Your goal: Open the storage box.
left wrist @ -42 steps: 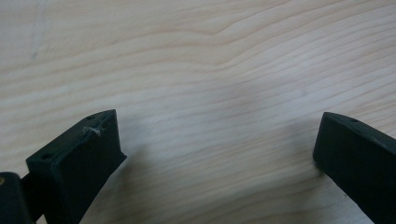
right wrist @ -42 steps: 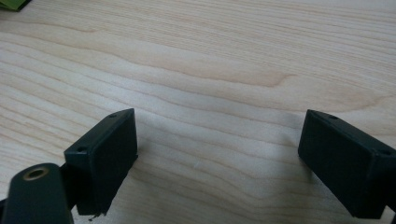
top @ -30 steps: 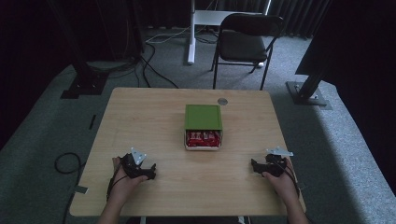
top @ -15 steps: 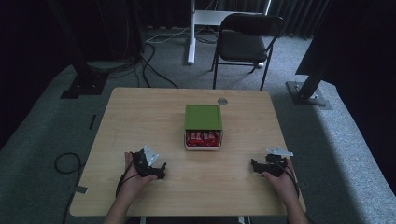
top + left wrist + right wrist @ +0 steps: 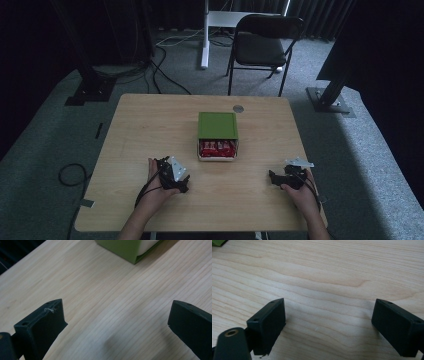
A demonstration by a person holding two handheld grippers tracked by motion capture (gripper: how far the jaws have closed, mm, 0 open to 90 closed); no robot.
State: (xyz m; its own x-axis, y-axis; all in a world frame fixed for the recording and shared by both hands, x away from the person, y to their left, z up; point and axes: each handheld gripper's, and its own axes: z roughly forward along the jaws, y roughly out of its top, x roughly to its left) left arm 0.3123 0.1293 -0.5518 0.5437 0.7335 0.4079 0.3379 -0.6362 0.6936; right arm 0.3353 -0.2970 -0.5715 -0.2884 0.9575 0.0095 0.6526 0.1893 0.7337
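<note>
Green lid [image 5: 217, 125]; red packets [image 5: 217, 147]; pale wood-grain table [image 5: 150, 125]; black grippers [image 5: 176, 181].

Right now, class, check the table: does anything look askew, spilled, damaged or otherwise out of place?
One oddity: the green lid sits slid toward the far side of its box, leaving red packets showing at the near end. Nothing is spilled. Both the left claw and the right claw are open, apart from the box.

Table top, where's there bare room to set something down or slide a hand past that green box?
Bare wood runs down the table left of the green box, likewise on its right, and between the left gripper and right gripper. The far edge is free but for a small round disc. Tightest: the strip before the box's open front, with red packets.
</note>
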